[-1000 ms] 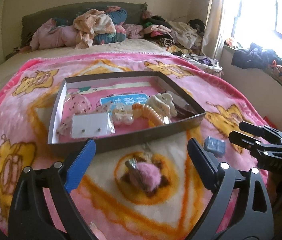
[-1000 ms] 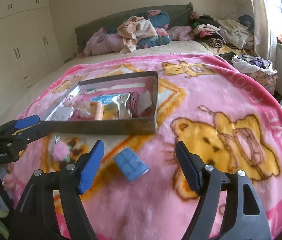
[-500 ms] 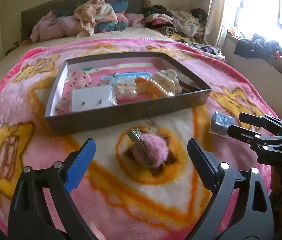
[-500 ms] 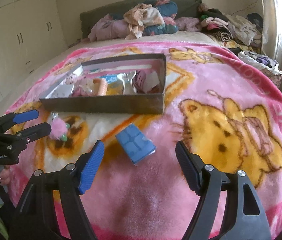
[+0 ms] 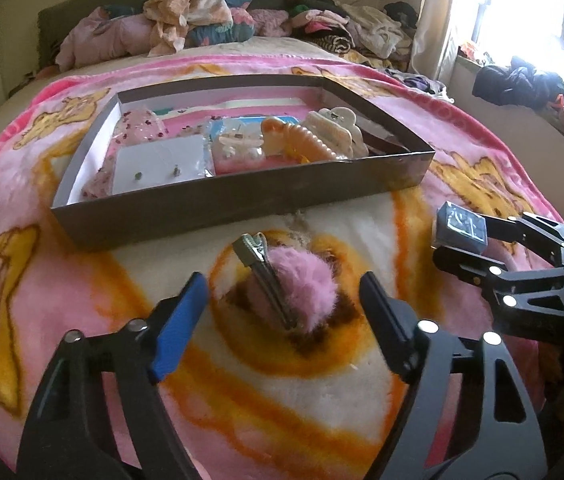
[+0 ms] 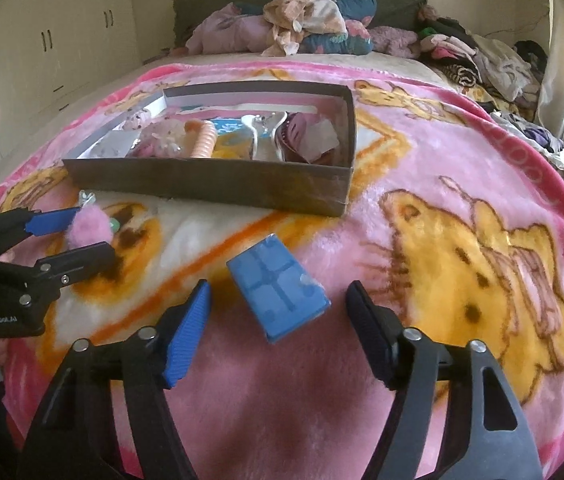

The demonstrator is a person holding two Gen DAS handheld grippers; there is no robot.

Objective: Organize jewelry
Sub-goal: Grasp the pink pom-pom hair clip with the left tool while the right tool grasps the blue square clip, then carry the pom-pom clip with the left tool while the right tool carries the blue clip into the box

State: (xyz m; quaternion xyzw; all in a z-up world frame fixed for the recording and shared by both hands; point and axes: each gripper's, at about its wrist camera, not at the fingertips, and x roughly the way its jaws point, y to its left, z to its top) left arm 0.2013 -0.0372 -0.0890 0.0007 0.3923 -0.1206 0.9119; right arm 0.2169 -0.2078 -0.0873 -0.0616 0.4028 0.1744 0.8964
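Note:
A pink pom-pom hair clip (image 5: 306,292) with a metal clasp lies on the blanket, just in front of the dark cardboard box (image 5: 241,208). My left gripper (image 5: 282,284) straddles it with its jaws closing, and the pads stand clear of the fluff. A small blue box (image 6: 277,292) lies tilted on the blanket between the jaws of my right gripper (image 6: 277,296), which are also closing without touching it. The cardboard box (image 6: 209,184) holds an earring card (image 5: 157,168), a cream claw clip (image 5: 334,132) and other hair pieces.
A pink bear-print blanket (image 6: 462,240) covers the bed. Heaped clothes (image 5: 201,16) lie at the headboard and along the right side by the window. Cupboards (image 6: 41,48) line the left wall. The two grippers work side by side, close together.
Both grippers have sunk toward the blanket and come closer to the pom-pom clip and the blue box. Both pairs of jaws have narrowed around them.

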